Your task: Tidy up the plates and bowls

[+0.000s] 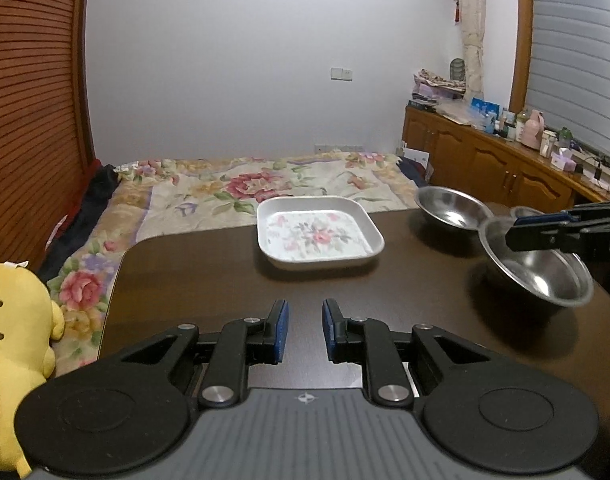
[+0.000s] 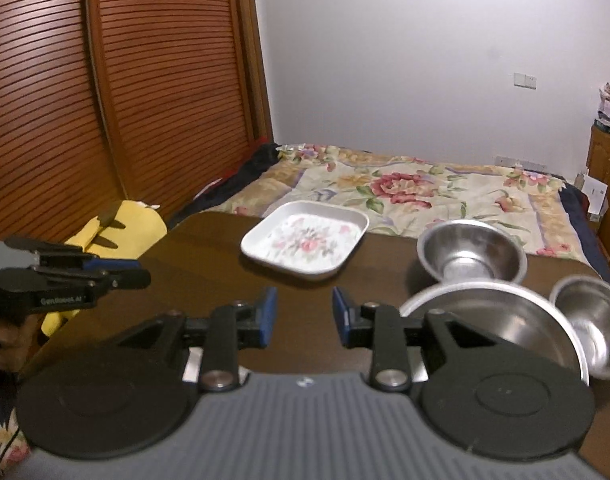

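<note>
Both claws hang over the dark bench with nothing in them. The left claw, at the bottom centre of its own view, has its blue pads apart and only bare wood between them. The right claw is likewise spread and empty in its own view; from the left camera it reaches in at the right edge of the frame, in front of the nearest bowl, but I cannot tell from there whether it touches the rim. As for the dishes, the white square plate with the flower print sits alone at the centre of the frame, near the bench's far edge with the bed behind it. 3 steel bowls stand at the lower right of the right wrist view: the far bowl, a wide bowl partly hidden behind the claw's linkage, and a small bowl just beside it. They are close together but each stands on its own. To my eye nothing is nested or stacked yet, so the sorting has hardly begun; gathering the bowls and placing the plate both remain.
</note>
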The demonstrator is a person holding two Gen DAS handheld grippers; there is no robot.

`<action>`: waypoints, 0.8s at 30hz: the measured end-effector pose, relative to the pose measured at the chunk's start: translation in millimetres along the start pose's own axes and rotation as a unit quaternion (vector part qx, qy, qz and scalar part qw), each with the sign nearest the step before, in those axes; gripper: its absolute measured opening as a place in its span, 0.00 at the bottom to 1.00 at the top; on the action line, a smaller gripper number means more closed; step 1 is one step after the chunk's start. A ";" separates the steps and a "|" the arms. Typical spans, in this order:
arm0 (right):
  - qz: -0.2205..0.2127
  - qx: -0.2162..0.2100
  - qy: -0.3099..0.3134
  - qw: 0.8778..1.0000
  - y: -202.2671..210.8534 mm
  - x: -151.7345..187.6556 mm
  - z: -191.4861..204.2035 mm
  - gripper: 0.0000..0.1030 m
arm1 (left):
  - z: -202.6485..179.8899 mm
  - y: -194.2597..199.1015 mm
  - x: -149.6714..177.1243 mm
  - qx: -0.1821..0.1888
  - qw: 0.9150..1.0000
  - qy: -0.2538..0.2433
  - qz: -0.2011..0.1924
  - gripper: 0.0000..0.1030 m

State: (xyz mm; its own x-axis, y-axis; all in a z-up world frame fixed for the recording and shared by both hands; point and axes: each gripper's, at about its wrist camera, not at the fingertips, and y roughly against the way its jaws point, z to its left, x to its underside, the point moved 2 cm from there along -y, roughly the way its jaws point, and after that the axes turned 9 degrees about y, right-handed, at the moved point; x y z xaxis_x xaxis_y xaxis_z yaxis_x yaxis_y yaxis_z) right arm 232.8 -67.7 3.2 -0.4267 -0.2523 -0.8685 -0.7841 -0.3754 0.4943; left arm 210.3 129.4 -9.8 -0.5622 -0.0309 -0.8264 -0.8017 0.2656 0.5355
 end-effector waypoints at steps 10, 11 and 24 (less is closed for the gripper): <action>0.043 -0.016 -0.002 0.999 -56.6 -25.7 -22.1 0.34 | 16.8 -37.1 -33.6 -0.020 1.000 0.011 0.003 0.26; 0.048 -0.019 -0.004 0.999 -63.3 -26.4 -24.1 0.34 | 18.6 -40.9 -36.5 -0.021 1.000 0.012 0.004 0.27; 0.113 -0.037 -0.034 0.992 -135.0 -31.7 -43.9 0.34 | 35.5 -109.9 -55.8 -0.019 0.999 0.039 0.031 0.29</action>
State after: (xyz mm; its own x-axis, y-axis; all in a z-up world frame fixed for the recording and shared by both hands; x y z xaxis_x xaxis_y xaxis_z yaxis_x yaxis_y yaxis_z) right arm 372.0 -48.2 -34.3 -0.6197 -0.2784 -0.7338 -0.6305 -0.3801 0.6767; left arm 336.9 136.1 -28.8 -0.6243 -0.0905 -0.7759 -0.7709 0.2319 0.5932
